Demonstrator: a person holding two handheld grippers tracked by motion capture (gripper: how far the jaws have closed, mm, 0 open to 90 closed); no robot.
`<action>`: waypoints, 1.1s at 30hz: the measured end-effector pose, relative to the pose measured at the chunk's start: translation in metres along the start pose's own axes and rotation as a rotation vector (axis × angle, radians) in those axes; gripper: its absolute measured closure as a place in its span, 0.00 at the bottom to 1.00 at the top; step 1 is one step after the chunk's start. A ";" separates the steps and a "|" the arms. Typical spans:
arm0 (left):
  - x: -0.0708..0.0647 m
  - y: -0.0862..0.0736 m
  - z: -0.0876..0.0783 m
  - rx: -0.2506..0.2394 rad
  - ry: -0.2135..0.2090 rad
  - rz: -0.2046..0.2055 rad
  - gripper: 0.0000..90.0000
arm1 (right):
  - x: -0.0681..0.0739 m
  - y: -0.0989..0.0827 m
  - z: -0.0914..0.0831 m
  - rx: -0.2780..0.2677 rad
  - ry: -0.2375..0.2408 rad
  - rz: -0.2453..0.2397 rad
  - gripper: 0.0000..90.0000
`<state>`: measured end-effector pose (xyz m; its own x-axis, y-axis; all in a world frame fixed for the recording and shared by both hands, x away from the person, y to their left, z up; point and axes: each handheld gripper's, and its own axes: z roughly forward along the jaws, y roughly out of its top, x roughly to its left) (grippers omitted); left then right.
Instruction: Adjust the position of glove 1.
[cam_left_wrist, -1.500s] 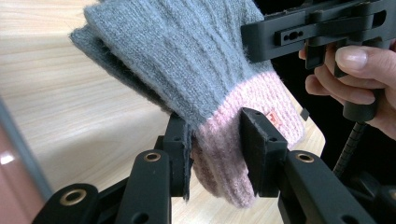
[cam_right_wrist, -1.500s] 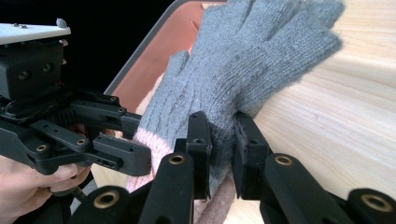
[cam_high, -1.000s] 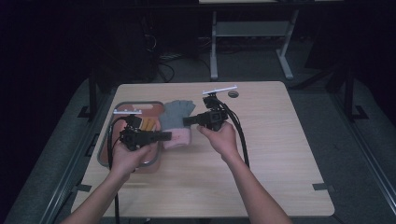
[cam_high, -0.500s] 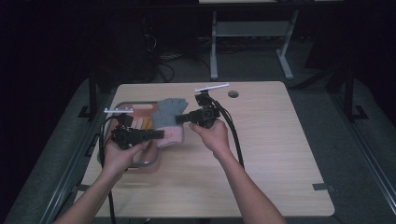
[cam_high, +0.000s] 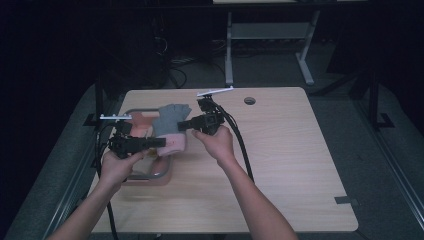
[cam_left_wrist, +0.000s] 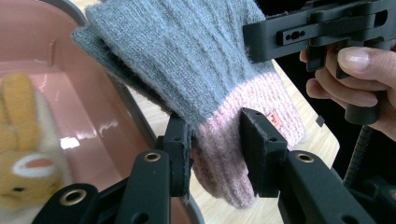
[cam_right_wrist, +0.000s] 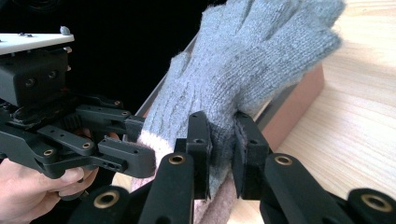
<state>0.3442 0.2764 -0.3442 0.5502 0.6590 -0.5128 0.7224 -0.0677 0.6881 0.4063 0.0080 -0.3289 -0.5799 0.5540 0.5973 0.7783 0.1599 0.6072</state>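
A knitted glove (cam_left_wrist: 196, 60), grey wool with a ribbed pink cuff (cam_left_wrist: 243, 140), hangs in the air between the two grippers, over the right edge of a pink tray (cam_high: 142, 175). Its yarn is fuzzy, with cabled ridges running along the back, and a tiny orange tag sits on the cuff. In the high view the glove (cam_high: 170, 120) spreads from the grey fingers at the far end to the pink cuff nearer the person.

The left gripper (cam_left_wrist: 212, 156) has its black jaws partly closed on the cuff, one flat pad on each side of the knit, which bulges between them and droops below. The right gripper (cam_right_wrist: 222, 147) pinches the grey edge of the glove near the cuff, its jaws nearly together with a thin fold of wool squeezed between.

The tray is smooth, glossy plastic with rounded corners and a grey rim, resting at the left side of the table (cam_high: 300, 165), a pale wood-grain top with a round hole near its far edge. Inside the tray lies a plush toy (cam_left_wrist: 21, 154), yellow and cream, soft and napped, with long ears.

A bare hand (cam_high: 216, 142) grips each tool, and black cables trail back toward the person.
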 end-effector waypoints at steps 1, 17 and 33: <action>0.000 0.000 0.000 0.000 0.000 0.000 0.72 | 0.000 0.000 0.000 0.000 0.000 0.000 0.87; 0.025 -0.004 -0.026 -0.013 0.026 -0.026 0.72 | 0.015 0.009 0.034 0.016 0.034 -0.009 0.87; 0.047 -0.011 -0.044 -0.004 0.058 -0.059 0.72 | 0.021 0.013 0.070 0.036 0.063 0.001 0.87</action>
<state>0.3435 0.3416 -0.3535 0.4817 0.7041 -0.5217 0.7511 -0.0250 0.6597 0.4210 0.0786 -0.3449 -0.5921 0.5019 0.6304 0.7864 0.1891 0.5881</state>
